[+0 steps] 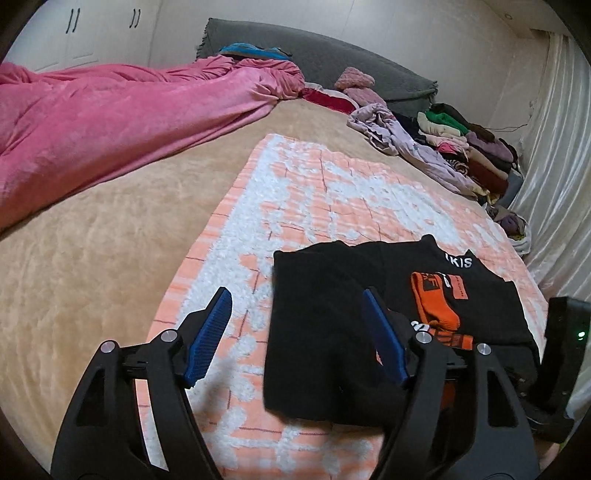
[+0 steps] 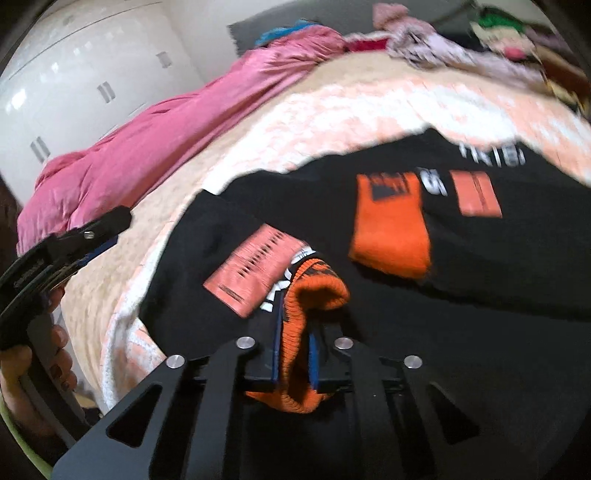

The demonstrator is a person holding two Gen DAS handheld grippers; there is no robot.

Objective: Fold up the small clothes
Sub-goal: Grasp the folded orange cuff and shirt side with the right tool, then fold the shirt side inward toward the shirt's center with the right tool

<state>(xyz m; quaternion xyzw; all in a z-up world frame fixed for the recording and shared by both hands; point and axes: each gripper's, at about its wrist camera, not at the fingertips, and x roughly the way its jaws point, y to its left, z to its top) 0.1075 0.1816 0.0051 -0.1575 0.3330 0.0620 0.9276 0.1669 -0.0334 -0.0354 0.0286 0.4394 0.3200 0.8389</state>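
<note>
Black sweater (image 1: 332, 332), orange cuffs (image 2: 306, 302), half-folded

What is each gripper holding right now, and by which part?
The right gripper is shut on the orange ribbed cuff of the black sweater. The left gripper is open above the sweater and holds nothing.

home bedroom, wide bed (image 1: 92, 240), pink duvet (image 1: 110, 122), white wardrobe doors (image 1: 74, 33), clothes pile (image 1: 461, 147)
</note>
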